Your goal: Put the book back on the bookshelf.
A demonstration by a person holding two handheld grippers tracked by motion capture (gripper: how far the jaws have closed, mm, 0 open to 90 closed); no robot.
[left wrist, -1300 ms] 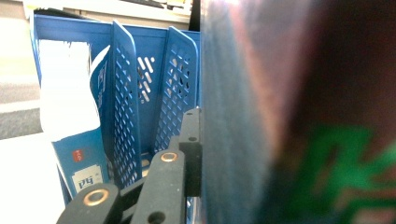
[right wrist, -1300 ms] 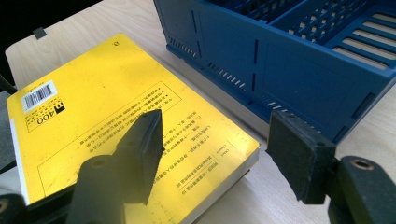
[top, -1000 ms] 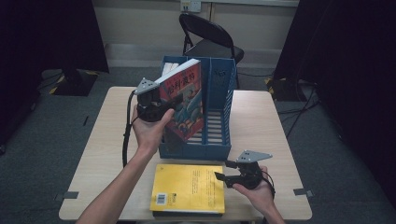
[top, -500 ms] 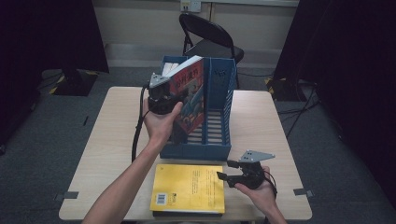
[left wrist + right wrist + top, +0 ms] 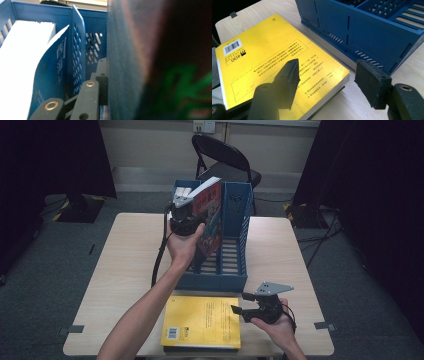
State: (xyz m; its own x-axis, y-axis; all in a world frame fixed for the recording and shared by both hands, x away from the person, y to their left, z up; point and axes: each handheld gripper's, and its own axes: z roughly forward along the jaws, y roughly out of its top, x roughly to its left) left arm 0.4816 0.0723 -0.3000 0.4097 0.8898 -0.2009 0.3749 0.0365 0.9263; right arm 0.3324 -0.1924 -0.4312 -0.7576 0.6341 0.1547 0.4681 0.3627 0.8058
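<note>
My left gripper (image 5: 191,214) is shut on a red-covered book (image 5: 211,222), held tilted over the blue slotted rack (image 5: 220,281) with its lower end down between the rack's walls. In the left gripper view the held book's (image 5: 130,62) dark cover is pressed against one of my fingers (image 5: 101,75), beside a perforated divider (image 5: 78,47). Another book (image 5: 53,70) with white pages stands in the compartment to the left. My right gripper (image 5: 239,303) (image 5: 329,77) stands open just off the right edge of a yellow book (image 5: 202,320) (image 5: 269,55) lying flat.
The rack (image 5: 367,32) stands mid-table, with its near wall close behind the yellow book. A dark layer lies under the yellow book. A black folding chair (image 5: 225,162) stands behind the table (image 5: 125,270). Bare tabletop lies left and right of the rack.
My left hand has carried the red book to the right and a little lower, from the rack's left side to over its compartments. The right gripper and the yellow book have stayed put.
</note>
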